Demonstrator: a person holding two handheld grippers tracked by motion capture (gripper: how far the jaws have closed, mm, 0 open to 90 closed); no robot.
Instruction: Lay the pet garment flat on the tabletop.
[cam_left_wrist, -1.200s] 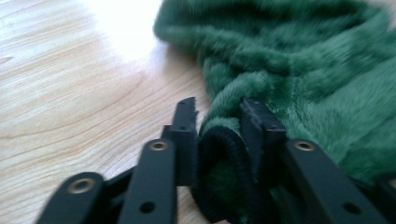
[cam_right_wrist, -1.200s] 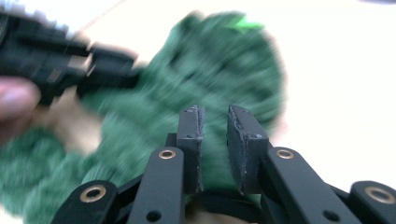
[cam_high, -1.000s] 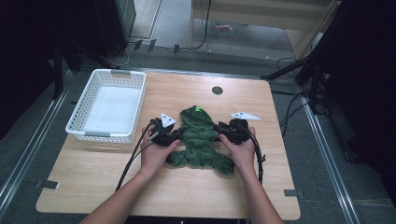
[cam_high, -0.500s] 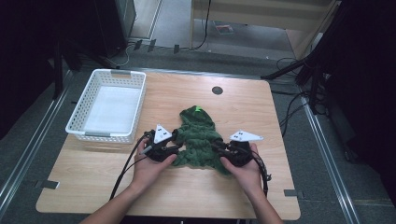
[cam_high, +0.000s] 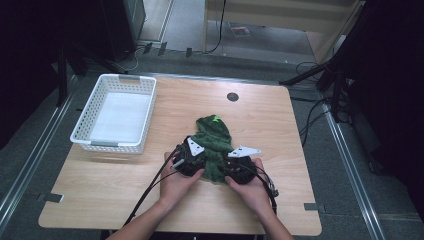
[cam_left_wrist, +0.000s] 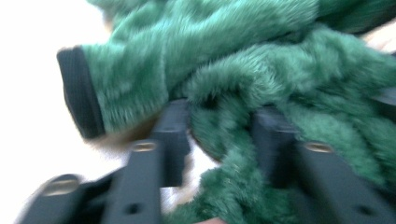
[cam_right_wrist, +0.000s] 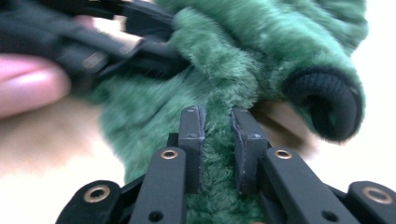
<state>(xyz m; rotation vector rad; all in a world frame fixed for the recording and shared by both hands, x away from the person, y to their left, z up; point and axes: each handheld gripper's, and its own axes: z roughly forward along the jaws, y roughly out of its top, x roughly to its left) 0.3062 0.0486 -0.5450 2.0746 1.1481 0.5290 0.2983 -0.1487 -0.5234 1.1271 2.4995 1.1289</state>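
Wooden counter (cam_high: 125, 185): your left gripper (cam_high: 192, 161) and right gripper (cam_high: 236, 169) each pinch the green fleece garment's (cam_high: 214, 142) lower-frame hem, its length running toward frame top.

I see a fluffy dark-green plush cloth garment (cam_high: 212, 145) with ribbed black knit cuffs (cam_right_wrist: 327, 105), lying on a smooth, matt light wooden table (cam_high: 280, 130).
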